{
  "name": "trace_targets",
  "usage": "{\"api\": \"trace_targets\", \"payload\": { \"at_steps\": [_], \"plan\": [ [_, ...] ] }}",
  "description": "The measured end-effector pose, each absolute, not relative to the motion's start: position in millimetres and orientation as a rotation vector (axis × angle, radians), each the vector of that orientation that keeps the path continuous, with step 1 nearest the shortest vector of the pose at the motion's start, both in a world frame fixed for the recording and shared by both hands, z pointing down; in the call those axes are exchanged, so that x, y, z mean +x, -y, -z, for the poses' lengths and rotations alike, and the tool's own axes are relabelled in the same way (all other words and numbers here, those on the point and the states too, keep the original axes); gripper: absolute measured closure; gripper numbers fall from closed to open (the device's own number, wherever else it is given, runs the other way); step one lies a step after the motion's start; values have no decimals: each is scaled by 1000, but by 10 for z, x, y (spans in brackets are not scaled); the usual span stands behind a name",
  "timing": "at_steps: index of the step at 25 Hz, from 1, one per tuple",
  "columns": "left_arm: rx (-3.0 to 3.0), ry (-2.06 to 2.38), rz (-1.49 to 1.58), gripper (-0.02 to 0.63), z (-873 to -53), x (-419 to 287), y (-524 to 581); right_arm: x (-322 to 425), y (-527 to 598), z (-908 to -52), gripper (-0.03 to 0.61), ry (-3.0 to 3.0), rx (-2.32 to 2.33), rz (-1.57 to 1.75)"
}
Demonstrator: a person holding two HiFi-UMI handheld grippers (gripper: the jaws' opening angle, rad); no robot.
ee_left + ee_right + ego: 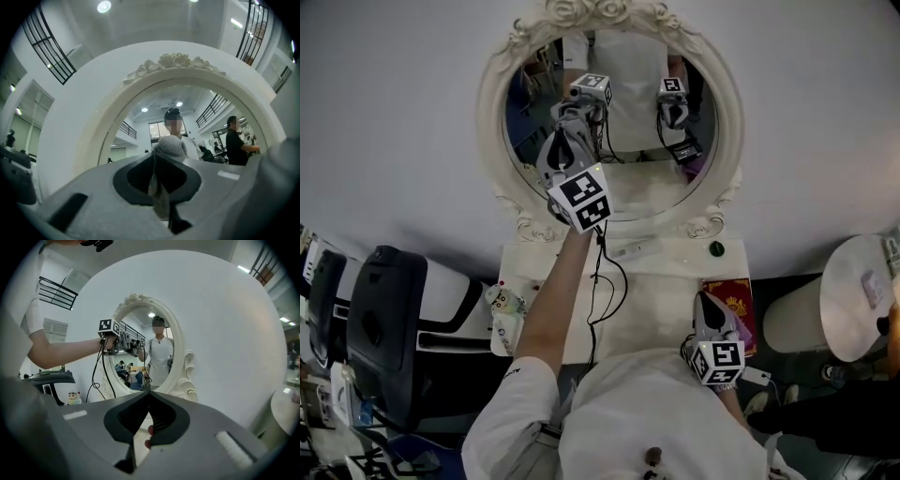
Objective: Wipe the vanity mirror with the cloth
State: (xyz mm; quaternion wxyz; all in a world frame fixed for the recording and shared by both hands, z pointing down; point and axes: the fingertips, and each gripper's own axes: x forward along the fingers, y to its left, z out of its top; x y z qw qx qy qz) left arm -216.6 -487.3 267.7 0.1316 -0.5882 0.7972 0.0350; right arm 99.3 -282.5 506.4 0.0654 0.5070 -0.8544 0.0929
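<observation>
1. White wall [394,112] backs the vanity mirror [642,192], which stands on a pale dresser top [661,300].
2. Your left gripper [160,159] pinches the grey cloth [171,146], raised right at the glass.
3. Your right gripper [149,395] hangs low over the dresser top, jaws pressed together on nothing.

Reaches the left gripper [566,120] up to the glass of the vanity mirror [724,141] (oval, carved white frame). Holds the right gripper [705,302] low over the table [656,291], just beside a red book [737,302].
</observation>
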Motion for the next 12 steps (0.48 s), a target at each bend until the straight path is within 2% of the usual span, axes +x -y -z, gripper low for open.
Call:
{"api": "trace_targets", "payload": {
  "at_steps": [6, 12],
  "plan": [
    [-1493, -2458, -54, 595, -2736, -2793, 4752, 785, 2874, -5084, 571, 2626, 1445, -288],
    [-1244, -2601, 23, 597, -2784, -3271, 4671, 882, 2911, -5108, 571, 2612, 1482, -328]
  ]
}}
